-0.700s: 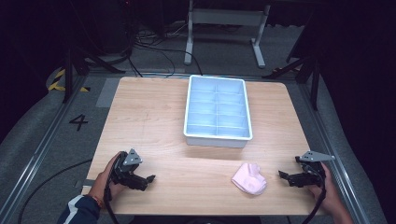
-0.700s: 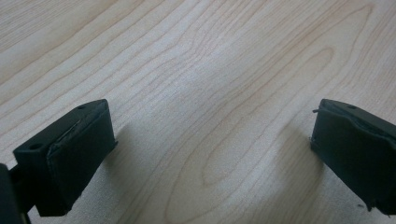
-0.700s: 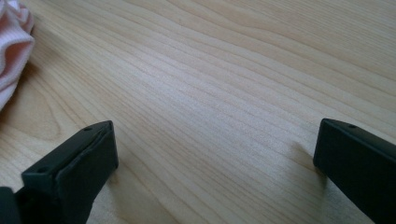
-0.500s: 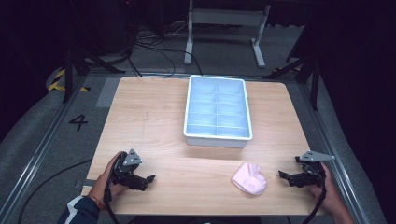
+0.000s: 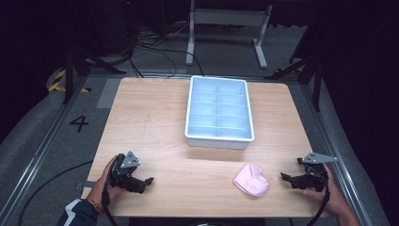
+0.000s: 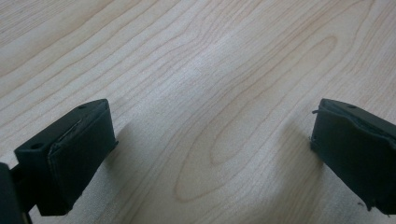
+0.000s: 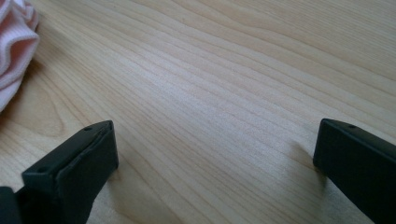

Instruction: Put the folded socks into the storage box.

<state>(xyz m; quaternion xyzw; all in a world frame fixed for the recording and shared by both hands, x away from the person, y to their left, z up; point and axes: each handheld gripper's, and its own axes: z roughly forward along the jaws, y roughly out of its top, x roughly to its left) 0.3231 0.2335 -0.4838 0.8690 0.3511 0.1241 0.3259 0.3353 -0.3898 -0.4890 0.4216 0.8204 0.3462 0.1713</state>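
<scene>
**Both grippers rest wide apart at the near corners, pink cloth by the right one**

A wooden table (image 5: 155, 117) holds a white tray (image 5: 219, 139) with two columns of compartments, set toward the far middle of the top. The compartments look bare from the high view.

A crumpled pink cloth (image 5: 251, 180) lies on the wood near the near edge, right of centre and nearer than the tray, well apart from it.

The left gripper (image 5: 141, 183) sits at the near left corner, held by the person's left hand (image 5: 107, 181), with a dark sleeve with a pale stripe (image 5: 75, 216) below it. Its jaws point right, toward the middle of the table. In the left gripper view the left gripper (image 6: 210, 154) has its two black jaws spread wide, with bare wood grain between them and nothing gripped.

The right gripper (image 5: 288, 179) sits at the near right corner in the person's right hand (image 5: 329, 193), its jaws pointing left toward the cloth, near it but not touching. A grey three-cornered plate (image 5: 318, 157) tops it. In the right gripper view the right gripper (image 7: 215, 158) likewise has its jaws spread wide over bare wood, and an edge of the pink cloth (image 7: 16, 44) shows at the upper left, beyond the jaws.

Grey floor (image 5: 56, 141) with a painted 4 (image 5: 79, 123) lies left of the table.
</scene>
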